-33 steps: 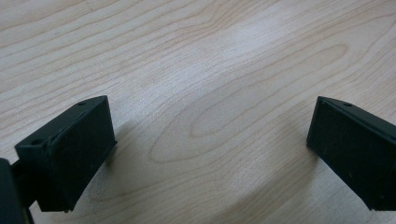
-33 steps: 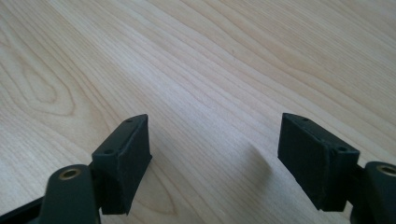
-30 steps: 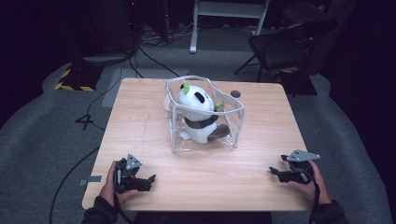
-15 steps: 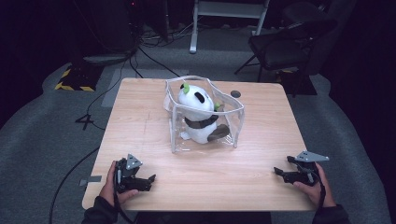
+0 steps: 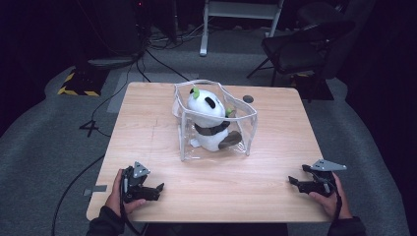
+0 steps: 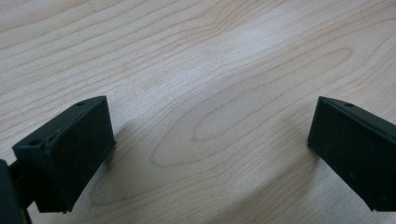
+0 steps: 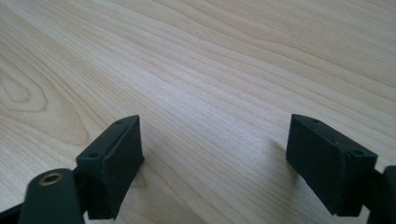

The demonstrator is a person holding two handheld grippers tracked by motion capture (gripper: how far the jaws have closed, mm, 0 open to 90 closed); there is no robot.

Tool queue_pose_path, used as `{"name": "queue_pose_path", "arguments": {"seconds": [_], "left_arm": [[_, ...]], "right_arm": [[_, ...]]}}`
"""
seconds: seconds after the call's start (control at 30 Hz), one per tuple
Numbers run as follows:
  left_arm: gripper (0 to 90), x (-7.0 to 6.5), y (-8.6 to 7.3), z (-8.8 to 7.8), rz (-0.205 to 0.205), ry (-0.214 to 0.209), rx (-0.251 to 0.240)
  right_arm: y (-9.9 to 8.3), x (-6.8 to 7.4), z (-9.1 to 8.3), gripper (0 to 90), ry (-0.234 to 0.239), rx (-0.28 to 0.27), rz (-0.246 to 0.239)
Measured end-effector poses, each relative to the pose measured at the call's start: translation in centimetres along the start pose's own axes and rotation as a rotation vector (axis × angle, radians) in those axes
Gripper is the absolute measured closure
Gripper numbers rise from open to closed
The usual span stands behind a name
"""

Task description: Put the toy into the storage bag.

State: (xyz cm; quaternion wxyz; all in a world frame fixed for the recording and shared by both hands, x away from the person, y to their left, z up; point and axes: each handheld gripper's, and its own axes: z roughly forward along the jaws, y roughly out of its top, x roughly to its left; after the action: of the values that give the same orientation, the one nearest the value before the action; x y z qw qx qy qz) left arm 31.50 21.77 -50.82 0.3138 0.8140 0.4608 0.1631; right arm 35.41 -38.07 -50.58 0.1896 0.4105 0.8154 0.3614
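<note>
Wooden table (image 5: 147, 118): plush panda (image 5: 209, 120) in clear soft pouch (image 5: 242, 133), mid-table. Left gripper (image 5: 156, 189) and right gripper (image 5: 294, 182), well short of pouch, gape empty; right jaws just narrowed slightly. Likely light, floppy; pinch pouch rim.

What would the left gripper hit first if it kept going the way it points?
Probably nothing: the left gripper, jaws open, points right along the bare table, passing in front of the bag. Farther along is the right gripper.
</note>
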Motion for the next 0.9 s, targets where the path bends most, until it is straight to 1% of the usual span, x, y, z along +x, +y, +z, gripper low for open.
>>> {"name": "queue_pose_path", "arguments": {"seconds": [0.9], "left_arm": [[0.6,0.02,0.01,0.00,0.002,-0.001,0.001]], "right_arm": [[-0.01,-0.05,0.00,19.7,0.009,-0.002,0.001]]}}
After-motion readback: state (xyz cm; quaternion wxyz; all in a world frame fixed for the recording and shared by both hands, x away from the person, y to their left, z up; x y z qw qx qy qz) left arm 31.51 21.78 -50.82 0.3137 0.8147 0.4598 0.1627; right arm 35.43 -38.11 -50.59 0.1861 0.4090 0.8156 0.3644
